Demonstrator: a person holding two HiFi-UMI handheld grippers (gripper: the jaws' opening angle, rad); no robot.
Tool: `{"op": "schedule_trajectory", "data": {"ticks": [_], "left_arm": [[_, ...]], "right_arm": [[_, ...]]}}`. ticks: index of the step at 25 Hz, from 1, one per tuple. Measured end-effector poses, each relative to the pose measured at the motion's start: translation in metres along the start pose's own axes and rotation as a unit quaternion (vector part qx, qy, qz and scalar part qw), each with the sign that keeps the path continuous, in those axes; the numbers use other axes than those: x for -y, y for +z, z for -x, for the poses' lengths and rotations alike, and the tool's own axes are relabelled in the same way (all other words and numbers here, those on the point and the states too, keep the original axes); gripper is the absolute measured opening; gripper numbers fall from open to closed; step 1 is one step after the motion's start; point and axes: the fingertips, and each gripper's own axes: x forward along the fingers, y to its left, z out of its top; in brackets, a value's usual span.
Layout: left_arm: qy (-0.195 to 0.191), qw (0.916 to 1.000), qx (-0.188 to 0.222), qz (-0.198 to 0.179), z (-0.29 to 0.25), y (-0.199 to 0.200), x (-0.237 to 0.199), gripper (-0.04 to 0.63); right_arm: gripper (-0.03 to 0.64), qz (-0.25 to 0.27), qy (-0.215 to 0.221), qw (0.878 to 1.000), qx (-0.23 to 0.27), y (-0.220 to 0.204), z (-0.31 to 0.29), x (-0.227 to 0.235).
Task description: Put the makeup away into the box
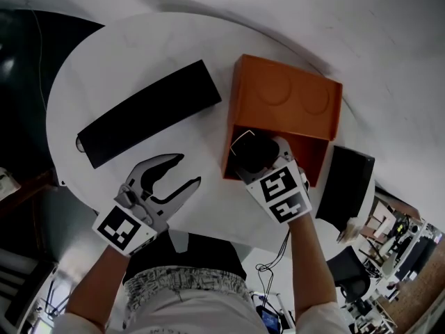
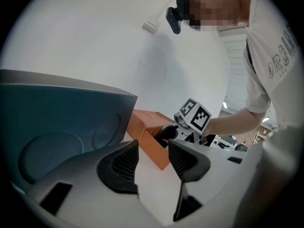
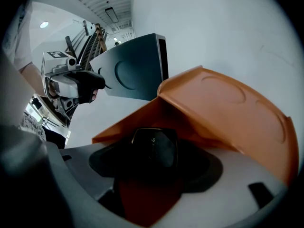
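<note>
My right gripper (image 1: 259, 154) is tipped steeply down into the open mouth of the orange box (image 1: 229, 145). Its jaws are clamped on a glossy black, faceted piece of makeup (image 3: 154, 145). It looks like a compact or a small jar, though the shadow inside the box stops me saying which. The piece sits just inside the box's near wall, below the raised lid (image 3: 228, 108). I cannot tell whether it rests on the box floor yet.

My left gripper (image 1: 189, 170) hangs over the white table (image 1: 104, 54), well to the left of the box, with its jaws spread wide and nothing between the pads.

A long black case (image 1: 149, 113) lies on the table left of the box. Another black case (image 1: 345, 186) lies just off the box's right side.

I judge this to be the placing step, with the release not yet made. To do it well, I would sink the piece until I feel it settle rather than drop it, because a glossy shell can skid or chip. I would hold the jaws square to the box walls so neither finger scrapes the orange rim. Then I would part the jaws only a little, enough to free the piece without nudging it sideways. I would back out along the line I came in on, staying under the lid so I do not knock it shut. If the box looks light enough to slide, my left gripper is free to brace its left wall.
</note>
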Motion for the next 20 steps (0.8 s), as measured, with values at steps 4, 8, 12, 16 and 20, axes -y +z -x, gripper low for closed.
{"op": "schedule_trajectory", "data": {"ticks": [4,8,12,16,20], "left_arm": [[0.001,1.0000,0.002,0.001,0.003,0.000,-0.002,0.213],[0.000,1.0000,0.003,-0.003,0.005,0.001,-0.004,0.213],[-0.001,0.9999,0.008,-0.007,0.008,0.004,-0.003,0.213],[-0.004,0.9999,0.010,-0.013,0.012,0.007,-0.001,0.213],[-0.010,0.9997,0.011,-0.019,0.017,0.012,0.003,0.213]], "right_arm": [[0.350,-0.003,-0.001,1.000,-0.003,0.000,-0.001,-0.001],[0.354,-0.008,0.002,1.000,-0.002,0.000,-0.001,-0.001],[0.357,-0.011,0.000,1.000,0.000,0.001,0.000,-0.002],[0.359,-0.011,-0.011,1.000,0.005,0.002,0.005,-0.003],[0.359,-0.020,-0.026,0.999,0.014,0.003,0.013,-0.005]]}}
